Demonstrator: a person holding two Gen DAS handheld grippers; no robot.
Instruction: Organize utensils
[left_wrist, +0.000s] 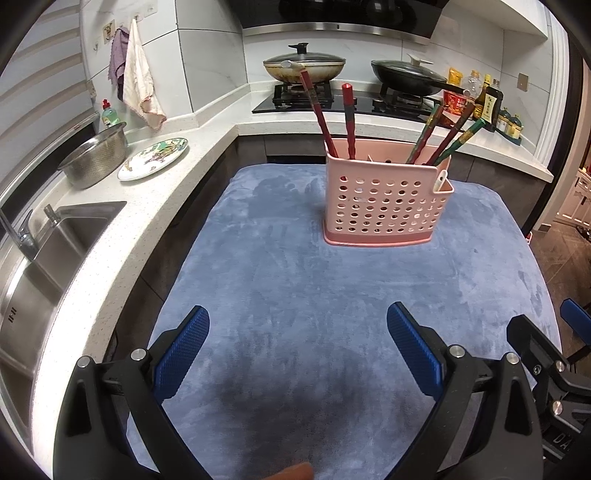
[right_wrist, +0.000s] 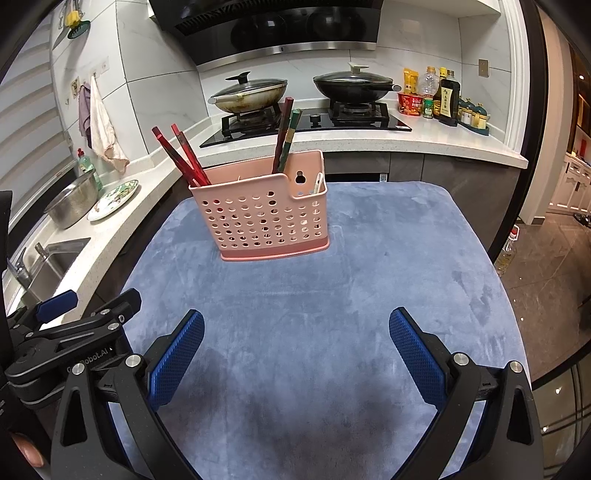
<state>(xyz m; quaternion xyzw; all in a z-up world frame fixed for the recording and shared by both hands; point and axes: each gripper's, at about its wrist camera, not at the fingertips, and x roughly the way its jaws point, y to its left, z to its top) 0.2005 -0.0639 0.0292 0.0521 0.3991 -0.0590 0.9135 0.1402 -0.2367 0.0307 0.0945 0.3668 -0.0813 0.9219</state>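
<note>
A pink perforated utensil holder (left_wrist: 386, 201) (right_wrist: 264, 218) stands upright on the blue-grey mat (left_wrist: 295, 295) (right_wrist: 314, 314). Red chopsticks (left_wrist: 325, 118) (right_wrist: 181, 155) lean out of its left side. Darker patterned chopsticks (left_wrist: 447, 134) (right_wrist: 286, 136) stick out of its right side. A small white utensil (left_wrist: 440, 181) (right_wrist: 317, 183) sits in the side pocket. My left gripper (left_wrist: 297, 347) hovers open over the near mat, nothing between its blue pads. My right gripper (right_wrist: 295, 350) is open too, just as empty. Each gripper shows at the other view's edge.
A white counter (left_wrist: 110, 240) runs along the left with a sink (left_wrist: 44, 258), a steel colander (left_wrist: 96, 155) and a patterned plate (left_wrist: 153, 158). Behind the mat, a stove (right_wrist: 306, 122) carries two lidded pans. Bottles and jars (right_wrist: 439, 96) stand at the back right.
</note>
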